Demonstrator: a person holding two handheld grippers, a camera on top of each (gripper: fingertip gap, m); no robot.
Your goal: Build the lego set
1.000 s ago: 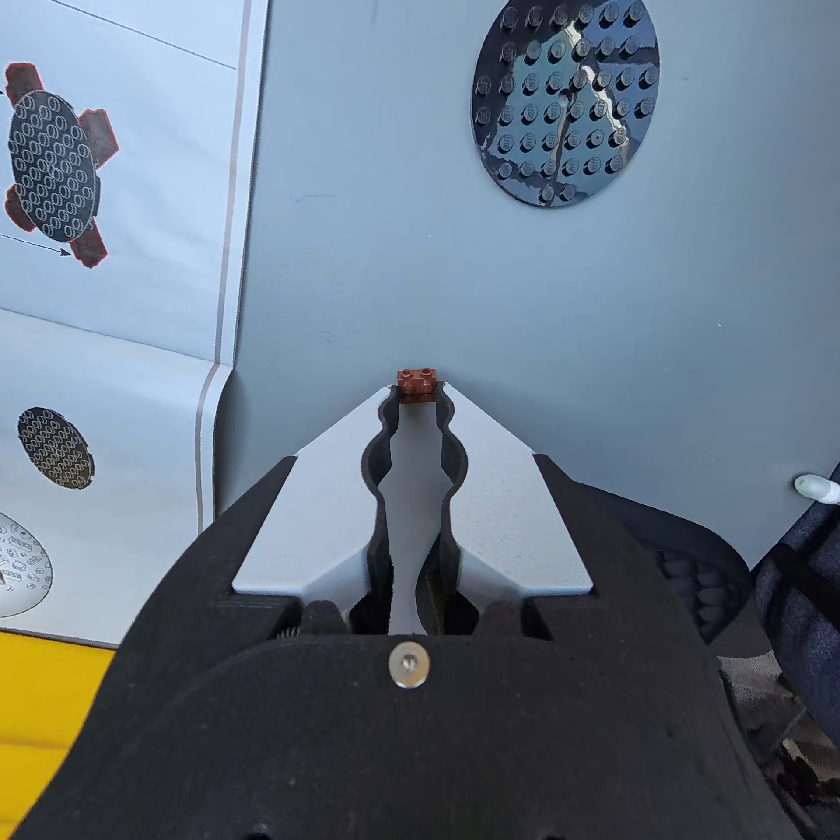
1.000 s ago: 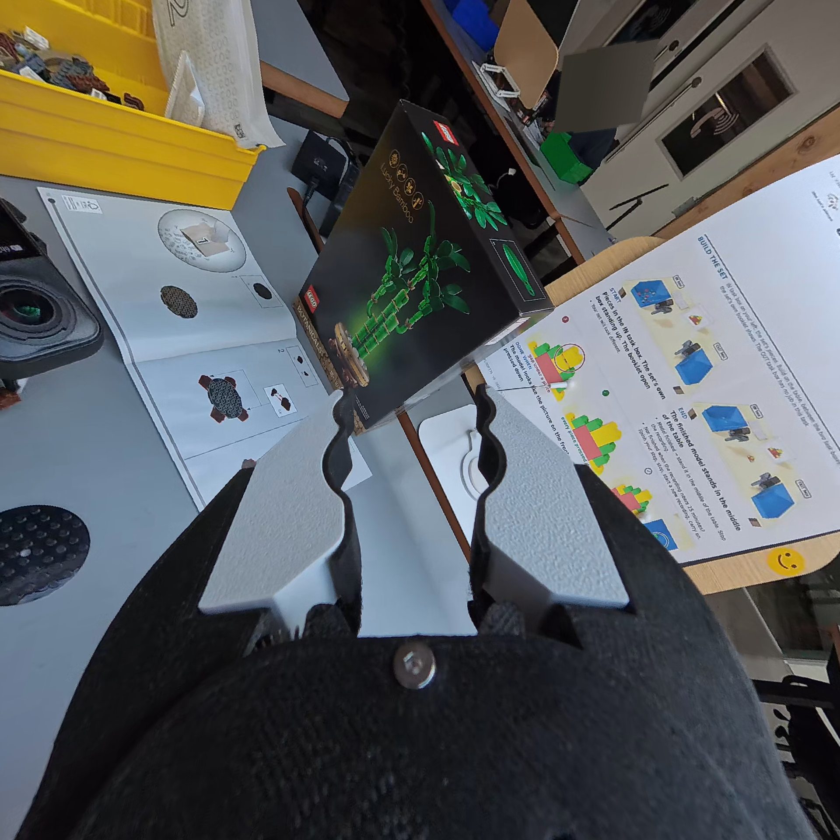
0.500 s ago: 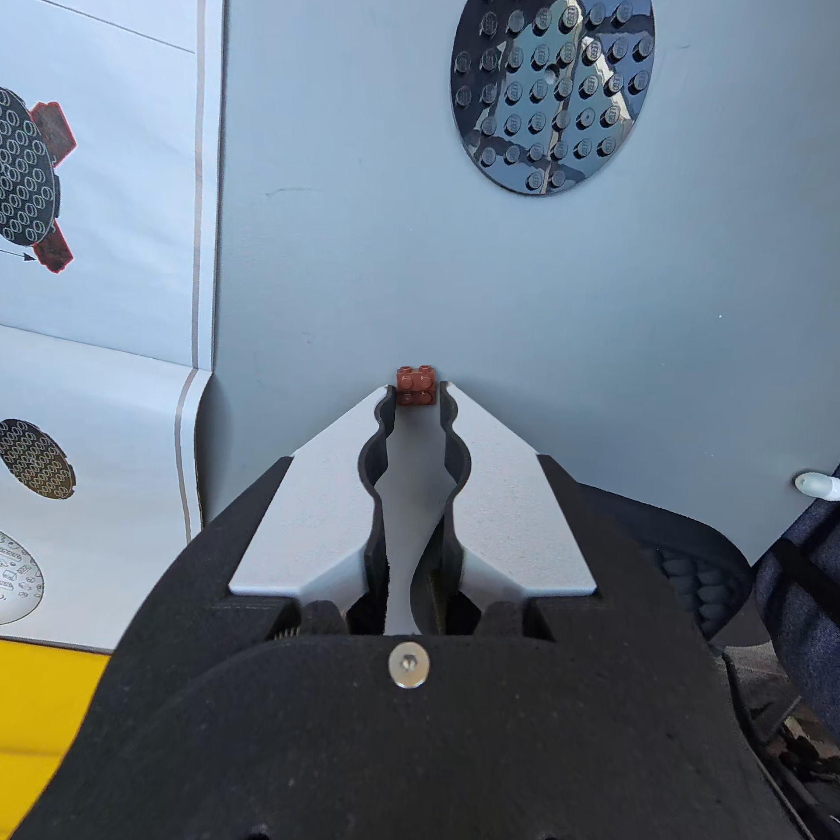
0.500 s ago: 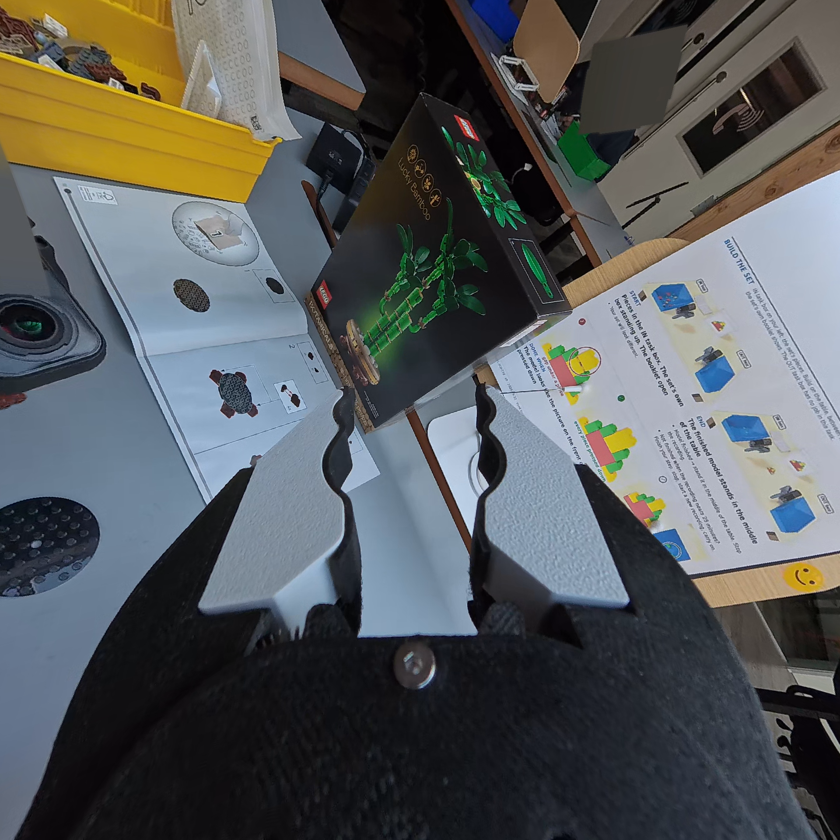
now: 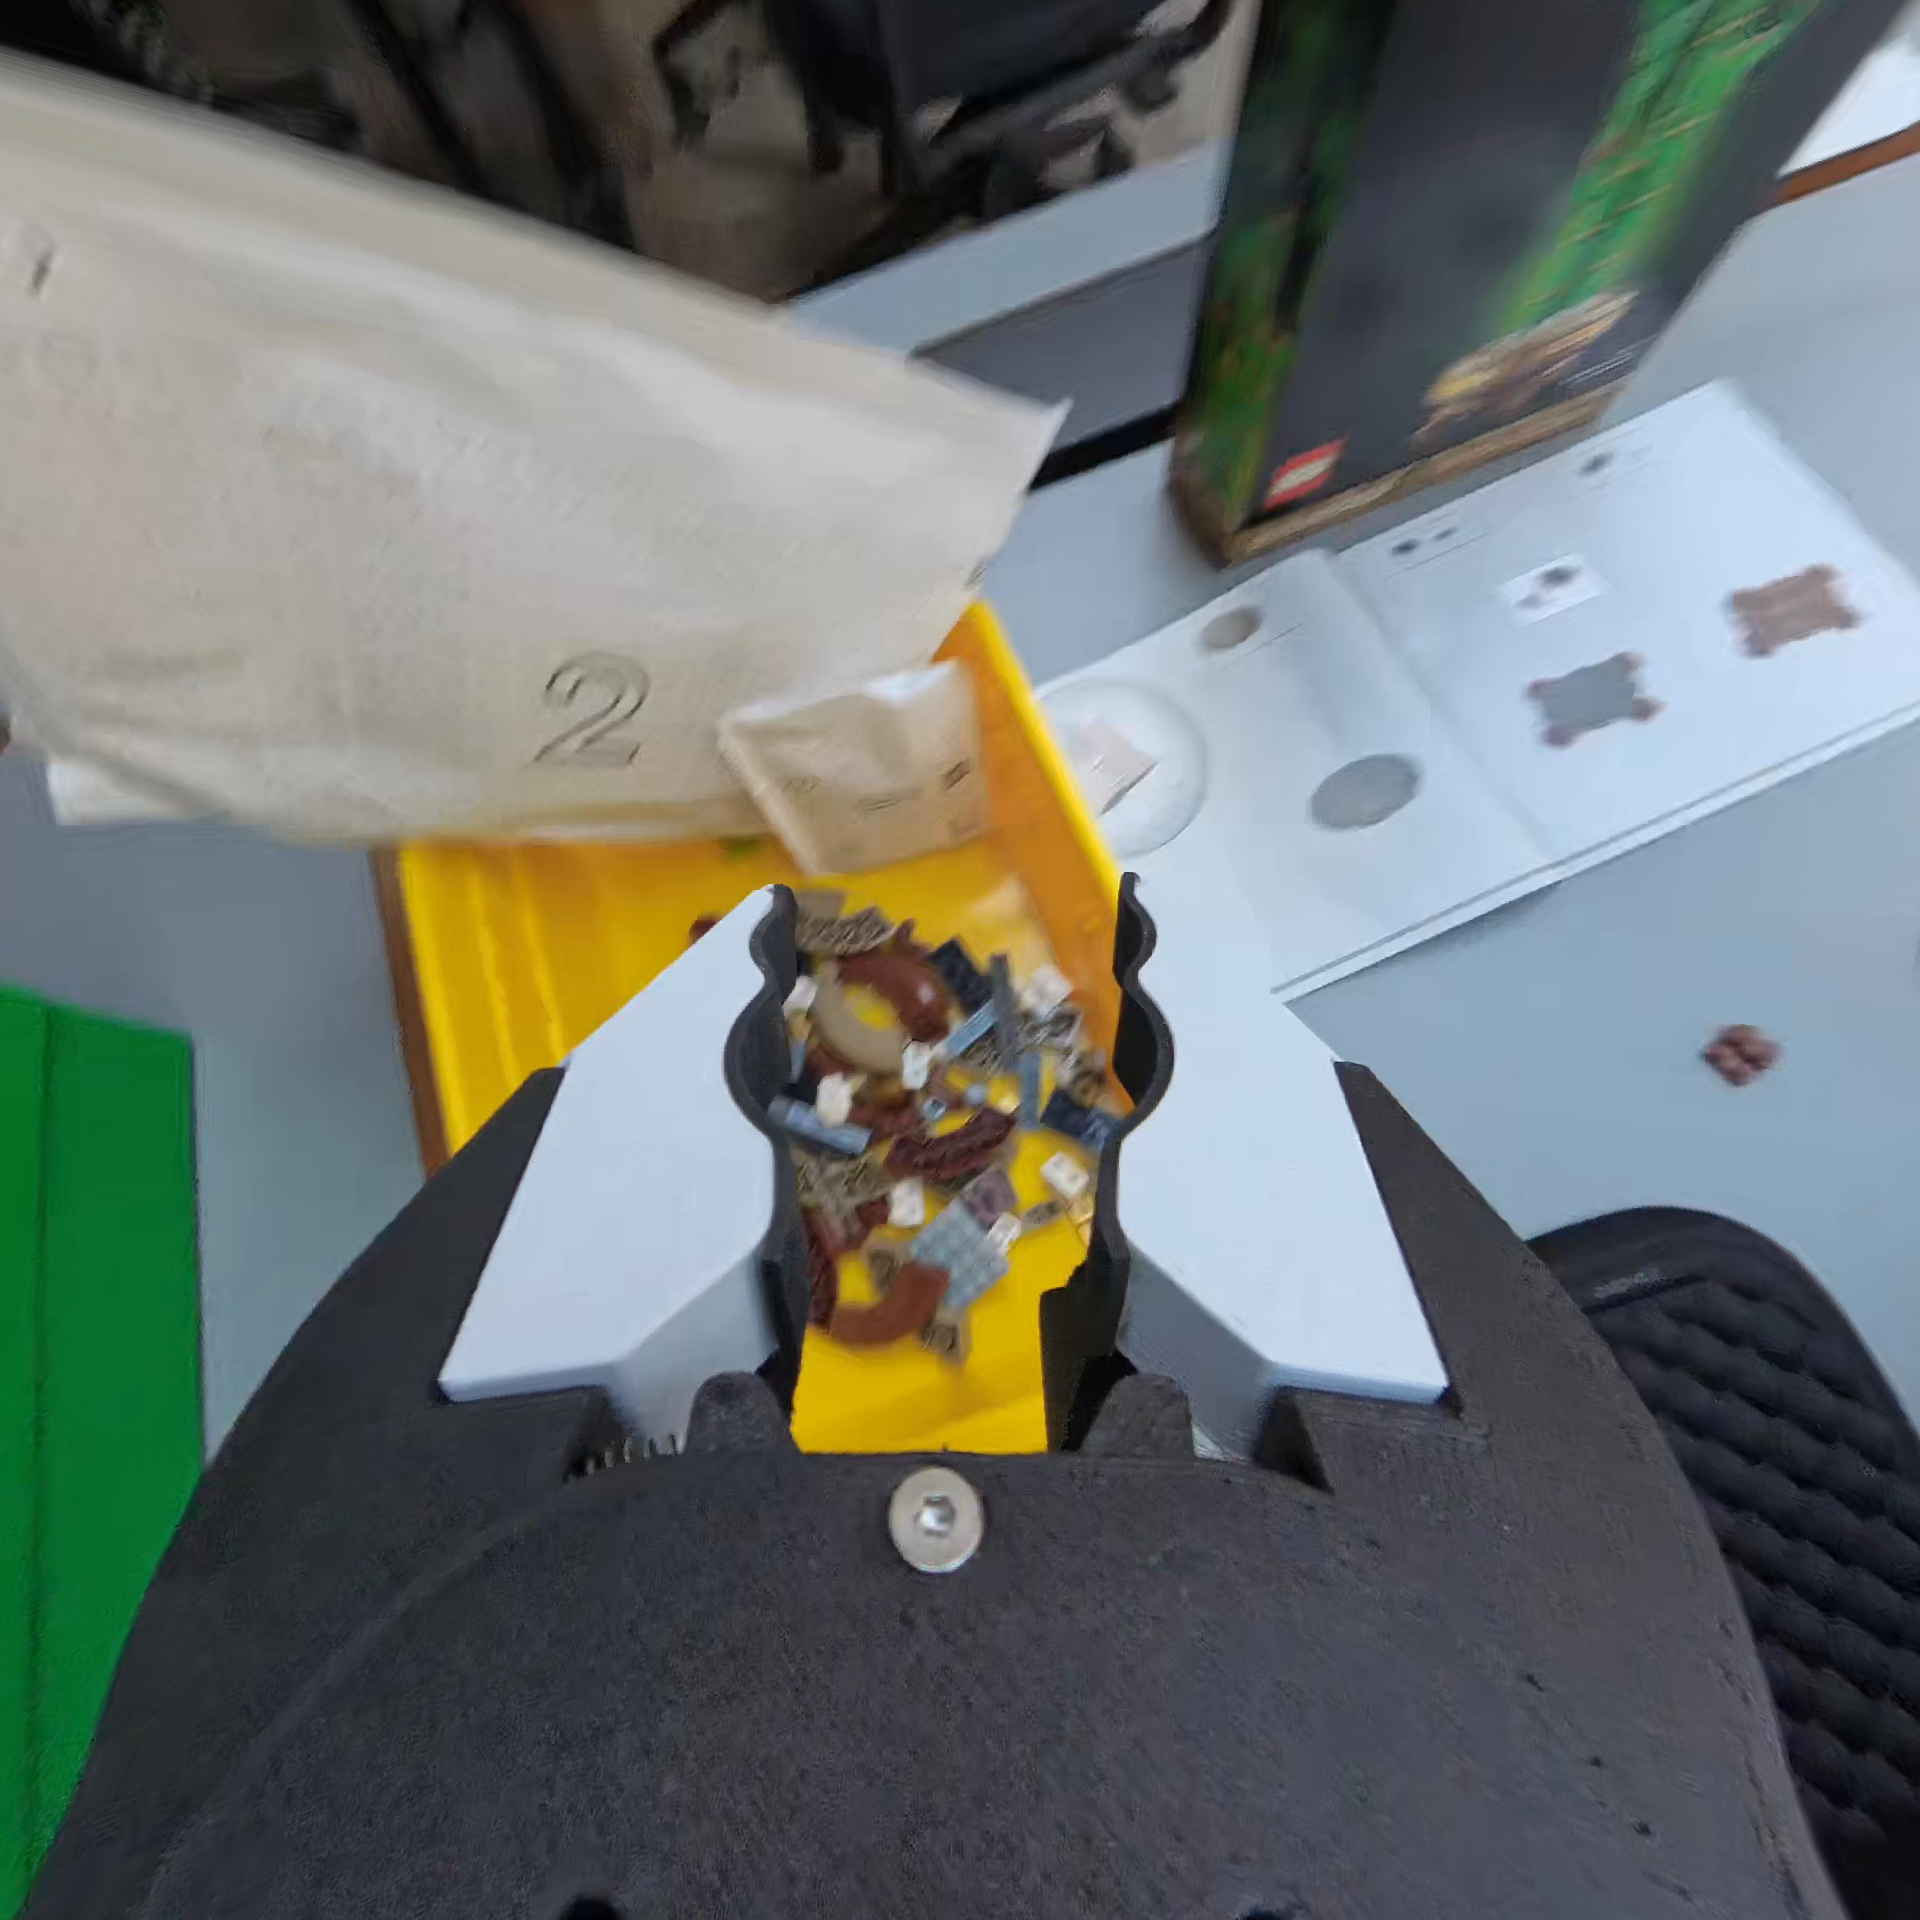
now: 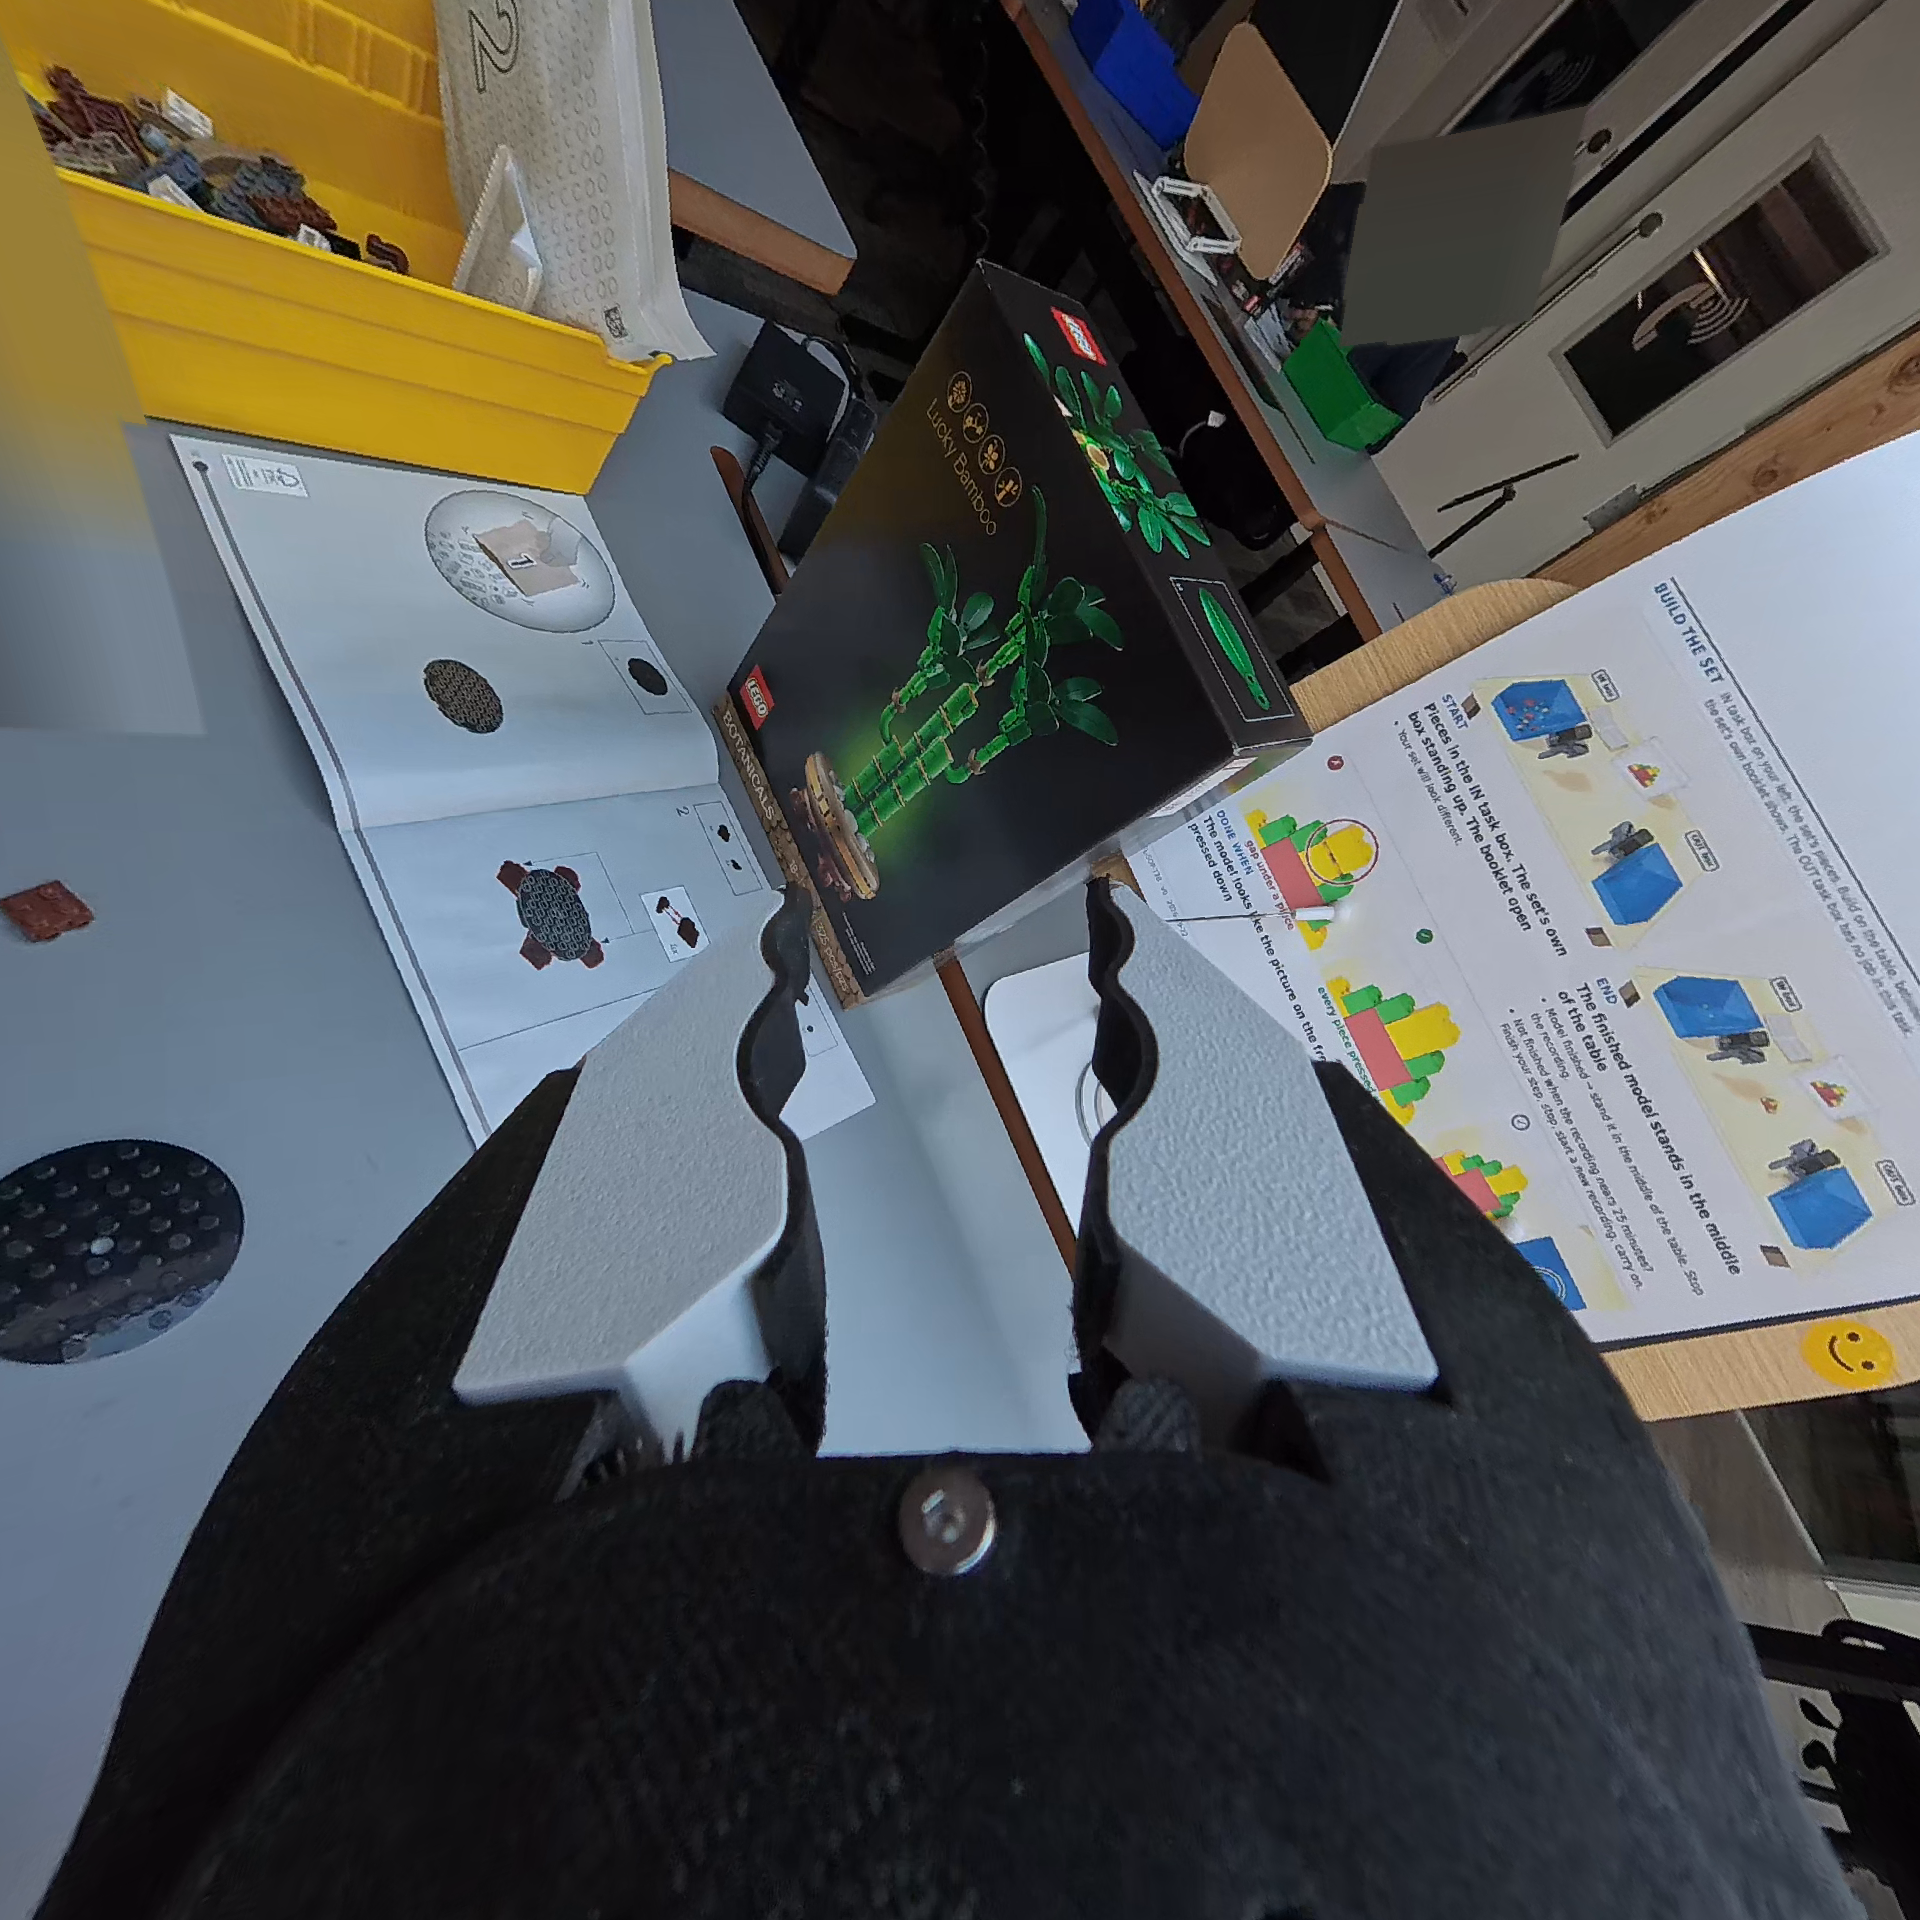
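My left gripper (image 5: pixel 951 894) is open and empty, held over the yellow bin (image 5: pixel 488 935), with the heap of loose brown, grey and tan pieces (image 5: pixel 914 1122) showing between its fingers. A small reddish-brown piece (image 5: pixel 1737 1052) lies alone on the grey table; it also shows in the right wrist view (image 6: pixel 47 909). The round black studded plate (image 6: pixel 104 1247) lies on the table nearer to me. My right gripper (image 6: pixel 945 904) is open and empty, above the table's right edge.
The open instruction booklet (image 6: pixel 499 748) lies beside the bin (image 6: pixel 312 312). The black set box (image 6: pixel 997 644) stands behind it. Numbered paper bags (image 5: pixel 416 520) lean over the bin. A printed sheet on a wooden board (image 6: pixel 1558 935) is at the right. A green object (image 5: pixel 94 1247) is at the left. There is about 40 cm between the tips of the two grippers. Between my right fingertips and the round black studded plate (image 6: pixel 104 1247) there is roughly 25 cm.
My left gripper has let go of the small brown piece, opened, and swung from the table near the black plate to the yellow bin. My right gripper has stayed open and hardly moved.
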